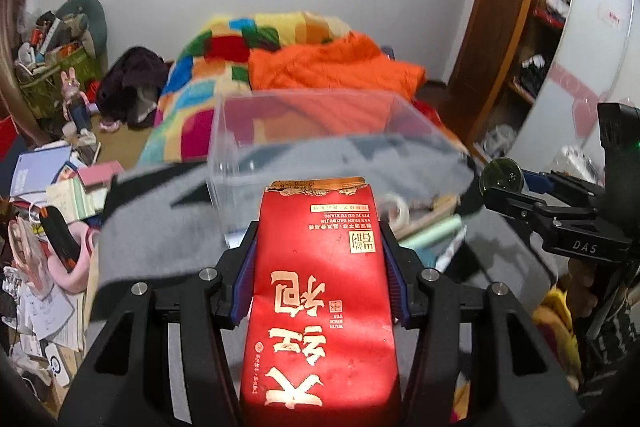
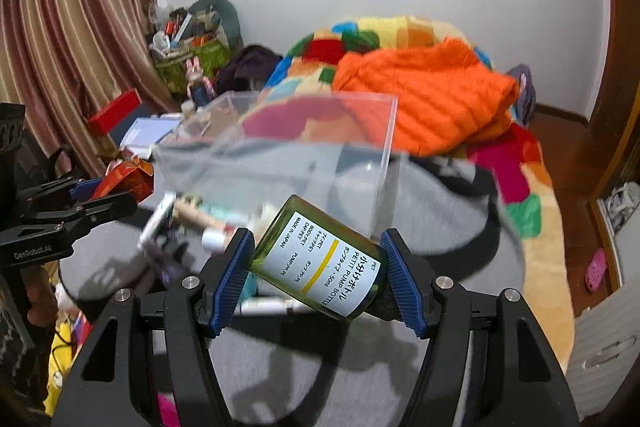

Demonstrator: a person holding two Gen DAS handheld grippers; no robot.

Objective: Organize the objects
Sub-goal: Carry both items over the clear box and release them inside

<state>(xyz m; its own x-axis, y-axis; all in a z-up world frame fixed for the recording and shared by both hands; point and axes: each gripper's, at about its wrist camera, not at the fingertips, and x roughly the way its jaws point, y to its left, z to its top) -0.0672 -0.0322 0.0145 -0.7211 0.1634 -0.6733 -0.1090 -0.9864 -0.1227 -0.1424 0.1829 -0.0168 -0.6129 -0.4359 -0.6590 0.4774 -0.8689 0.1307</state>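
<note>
So the left hand-held gripper is clamped on a red tea packet, blue pads pressing both long edges, packet sticking straight out toward 12 o'clock. My guess is it's light and crinkly foil, so it'll buckle if squeezed hard; pinching it across the width like this, low on the body, seems right, and the torn top edge looks like a bad place to grab. The right hand-held gripper is closed around a small green pump bottle, held tilted with its base pointing to about 11 o'clock. Probably stiff smooth plastic, light, a bit slippery, so gripping around the labelled middle makes sense. Just past both, at 12 o'clock, sits a clear plastic box on the grey-covered bench, and I'd bet that's where things are headed. The left view shows the packet's print and the other gripper with the bottle's round base at 3 o'clock. The right view alone shows the bottle's label, plus a jumble of pens and tubes lying at 10 o'clock beside the box.
</note>
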